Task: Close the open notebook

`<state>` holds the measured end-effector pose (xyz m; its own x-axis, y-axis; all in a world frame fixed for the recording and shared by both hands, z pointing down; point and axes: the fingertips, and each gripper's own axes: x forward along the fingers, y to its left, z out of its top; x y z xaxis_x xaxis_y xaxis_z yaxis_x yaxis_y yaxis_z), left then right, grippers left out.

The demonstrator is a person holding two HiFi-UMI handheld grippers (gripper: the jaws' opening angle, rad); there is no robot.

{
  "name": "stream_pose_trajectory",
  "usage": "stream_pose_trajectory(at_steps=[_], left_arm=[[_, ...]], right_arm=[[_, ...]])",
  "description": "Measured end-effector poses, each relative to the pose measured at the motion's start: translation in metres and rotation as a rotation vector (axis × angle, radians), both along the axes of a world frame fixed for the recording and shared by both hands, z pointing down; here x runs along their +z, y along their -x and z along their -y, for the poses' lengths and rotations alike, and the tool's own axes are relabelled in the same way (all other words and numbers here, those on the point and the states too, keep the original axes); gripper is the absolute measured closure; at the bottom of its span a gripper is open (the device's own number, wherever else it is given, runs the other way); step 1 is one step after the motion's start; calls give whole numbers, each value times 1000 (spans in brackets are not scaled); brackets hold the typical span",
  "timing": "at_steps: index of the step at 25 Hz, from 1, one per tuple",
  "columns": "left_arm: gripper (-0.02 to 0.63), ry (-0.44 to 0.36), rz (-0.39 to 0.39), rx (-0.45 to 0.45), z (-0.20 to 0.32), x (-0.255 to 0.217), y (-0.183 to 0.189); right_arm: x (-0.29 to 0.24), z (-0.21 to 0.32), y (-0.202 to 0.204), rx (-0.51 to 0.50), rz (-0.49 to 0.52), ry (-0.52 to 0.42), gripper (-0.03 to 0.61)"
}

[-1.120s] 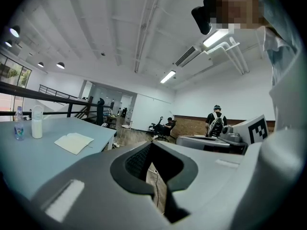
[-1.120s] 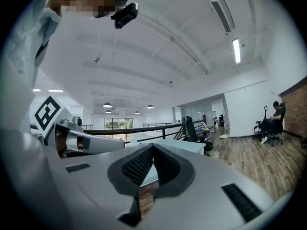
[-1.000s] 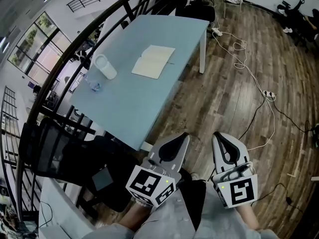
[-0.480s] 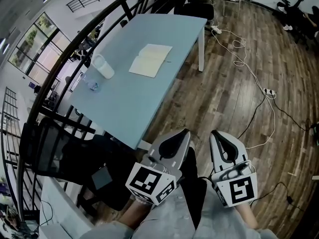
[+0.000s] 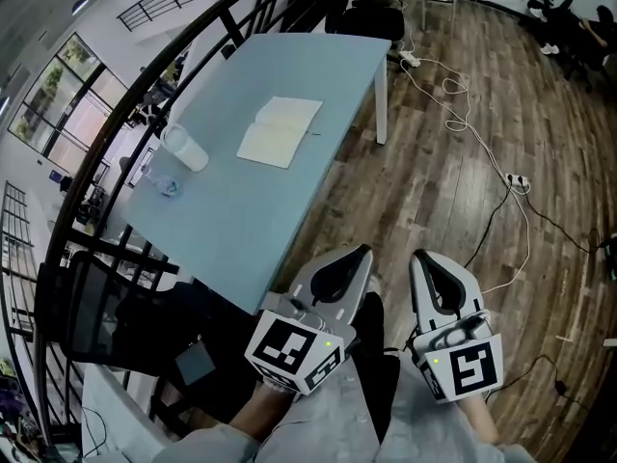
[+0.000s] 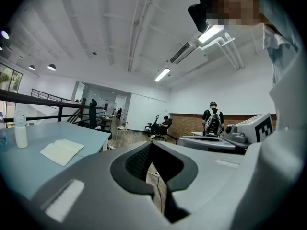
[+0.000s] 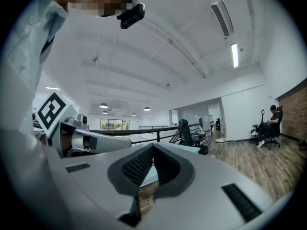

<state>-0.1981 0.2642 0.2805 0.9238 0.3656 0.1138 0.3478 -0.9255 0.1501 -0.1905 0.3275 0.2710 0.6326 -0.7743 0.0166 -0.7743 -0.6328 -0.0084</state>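
notebook (image 5: 280, 131) open, inside table (image 5: 231, 210) edges | left gripper (image 5: 355, 255), right gripper (image 5: 424, 262) jaws closed, empty

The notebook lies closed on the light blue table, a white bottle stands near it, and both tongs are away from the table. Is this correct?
No. The notebook is open, not closed: the head view shows both pages spread flat. The rest holds: light blue table, white bottle near it, left tongs and right tongs away from the table.
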Motion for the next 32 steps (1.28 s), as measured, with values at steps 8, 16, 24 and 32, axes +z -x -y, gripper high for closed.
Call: stream_pose_trajectory(at_steps=[8, 16, 24, 32], left_arm=[[612, 0, 13, 2, 27, -1, -71], [612, 3, 26, -20, 64, 0, -145], [612, 29, 27, -48, 100, 3, -199], [612, 41, 9, -91, 133, -1, -230]], right_arm=[[-3, 30, -77, 2, 25, -5, 580], [-2, 62, -158, 5, 49, 0, 580], [-1, 95, -213, -21, 45, 34, 580], [-6, 134, -247, -79, 14, 56, 580]])
